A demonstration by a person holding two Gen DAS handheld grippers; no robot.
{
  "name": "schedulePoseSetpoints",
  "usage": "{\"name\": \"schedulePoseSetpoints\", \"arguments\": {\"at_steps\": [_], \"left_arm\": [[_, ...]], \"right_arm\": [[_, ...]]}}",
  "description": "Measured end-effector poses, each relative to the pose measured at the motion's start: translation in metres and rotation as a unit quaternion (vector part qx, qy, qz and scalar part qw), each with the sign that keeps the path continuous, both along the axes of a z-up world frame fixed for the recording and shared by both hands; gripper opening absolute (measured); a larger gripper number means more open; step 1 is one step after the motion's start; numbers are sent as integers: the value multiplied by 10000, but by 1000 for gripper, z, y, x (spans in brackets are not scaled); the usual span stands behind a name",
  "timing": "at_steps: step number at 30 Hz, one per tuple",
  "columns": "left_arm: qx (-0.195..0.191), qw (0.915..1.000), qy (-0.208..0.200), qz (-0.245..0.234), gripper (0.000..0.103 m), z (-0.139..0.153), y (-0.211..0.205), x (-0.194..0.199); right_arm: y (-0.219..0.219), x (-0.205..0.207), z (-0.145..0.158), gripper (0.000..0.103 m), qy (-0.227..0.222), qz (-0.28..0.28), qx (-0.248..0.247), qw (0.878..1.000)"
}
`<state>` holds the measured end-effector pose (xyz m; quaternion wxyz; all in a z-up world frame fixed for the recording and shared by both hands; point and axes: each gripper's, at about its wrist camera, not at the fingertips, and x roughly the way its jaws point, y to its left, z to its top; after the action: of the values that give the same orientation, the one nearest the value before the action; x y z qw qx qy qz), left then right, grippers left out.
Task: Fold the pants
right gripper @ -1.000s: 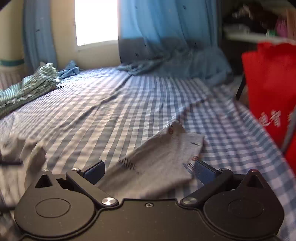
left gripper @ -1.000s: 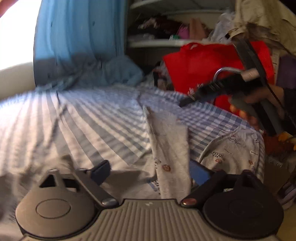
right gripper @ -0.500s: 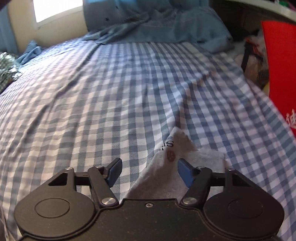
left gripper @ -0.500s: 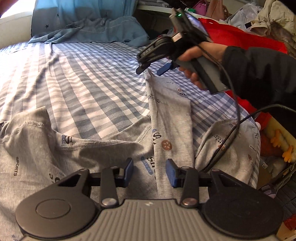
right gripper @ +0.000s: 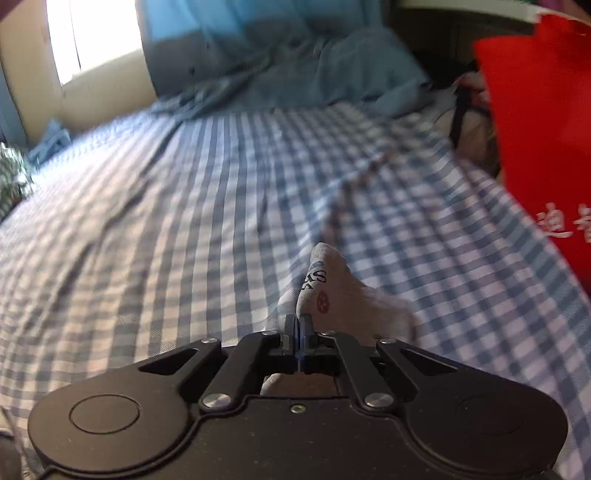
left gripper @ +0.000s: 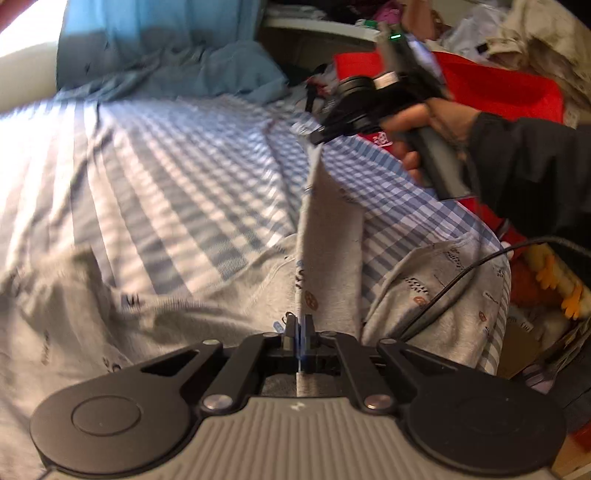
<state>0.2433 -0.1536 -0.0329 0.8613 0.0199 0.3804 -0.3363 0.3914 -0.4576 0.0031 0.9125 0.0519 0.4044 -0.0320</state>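
Note:
The grey printed pants [left gripper: 184, 306] lie on the blue checked bed sheet [left gripper: 177, 177]. My left gripper [left gripper: 298, 328] is shut on the near end of one pant leg [left gripper: 328, 236], which runs taut away from it. My right gripper [left gripper: 319, 137] shows in the left wrist view, pinching the far end of that leg, lifted off the sheet. In the right wrist view, my right gripper [right gripper: 298, 325] is shut on the grey leg cuff [right gripper: 332, 291]. The other leg [left gripper: 443, 288] drapes over the bed's right edge.
A red bag [right gripper: 543, 122] stands beside the bed on the right. A blue curtain and bunched blue cloth [right gripper: 280, 66] lie at the bed's far end. Cluttered shelves [left gripper: 332, 26] stand behind. A black cable [left gripper: 461, 273] crosses the draped leg.
Both grippers closed from open onto the pant leg, left on the near end, right on the cuff. The leg is now pulled taut and raised off the sheet.

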Motion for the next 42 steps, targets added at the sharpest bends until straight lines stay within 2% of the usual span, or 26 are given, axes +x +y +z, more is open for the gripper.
{"name": "schedulePoseSetpoints", "arguments": {"at_steps": [4,7,9,11,14,17,20,22,23,24,26,28,30,33,35,37,39,41,42], "left_arm": [[251,9982,-508,-217,0,20,-11,-23],[526,9928,-998,-397,0,33,-21,-48],[764,9870,-1311,-526,0,36,-30,-65],[806,9840,-1389,-774,0,37,-36,-78],[1106,9765,-1463,-1130,0,29,-51,-94],[1434,9707,-1372,-1356,0,13,-67,-102],[1770,9632,-1400,-1458,0,-3,-78,-113],[1852,9612,-1364,-1525,0,-6,-83,-117],[1895,9597,-1383,-1547,0,-9,-81,-120],[1943,9583,-1423,-1541,0,-10,-83,-121],[2050,9553,-1492,-1517,0,-16,-87,-123],[2107,9546,-1506,-1471,0,-22,-90,-125],[2107,9554,-1504,-1424,0,-24,-91,-126],[2105,9569,-1466,-1361,0,-25,-93,-126],[2115,9573,-1461,-1324,0,-25,-94,-125],[2089,9588,-1450,-1267,0,-24,-93,-125],[2037,9610,-1413,-1225,0,-24,-92,-124],[1961,9632,-1345,-1253,0,-23,-91,-123],[1873,9651,-1287,-1304,0,-22,-89,-122]], "right_arm": [[-26,-60,51,0,-618,-104,0,9980],[-44,-115,85,0,-1004,-151,-119,9948],[-57,-157,98,0,-1213,-241,-123,9922],[-70,-196,100,0,-1373,-399,-55,9897],[-88,-253,77,0,-1425,-669,3,9875],[-108,-301,30,0,-1281,-931,142,9873],[-125,-333,-12,0,-1153,-1259,546,9838],[-129,-349,-30,2,-1161,-1396,680,9810],[-129,-355,-36,8,-1150,-1392,648,9814],[-127,-358,-41,18,-1135,-1352,548,9828],[-121,-365,-44,28,-1163,-1234,147,9854],[-110,-369,-45,37,-1199,-950,-505,9869],[-97,-373,-45,51,-1277,-602,-1245,9821],[-74,-376,-45,64,-1375,188,-2164,9664],[-62,-376,-46,64,-1310,720,-2586,9543],[-51,-375,-52,59,-1207,1249,-2795,9443],[-44,-369,-59,48,-1140,1580,-2965,9349],[-35,-362,-66,42,-980,1825,-3079,9286],[-32,-357,-69,32,-872,1927,-3131,9259]]}}
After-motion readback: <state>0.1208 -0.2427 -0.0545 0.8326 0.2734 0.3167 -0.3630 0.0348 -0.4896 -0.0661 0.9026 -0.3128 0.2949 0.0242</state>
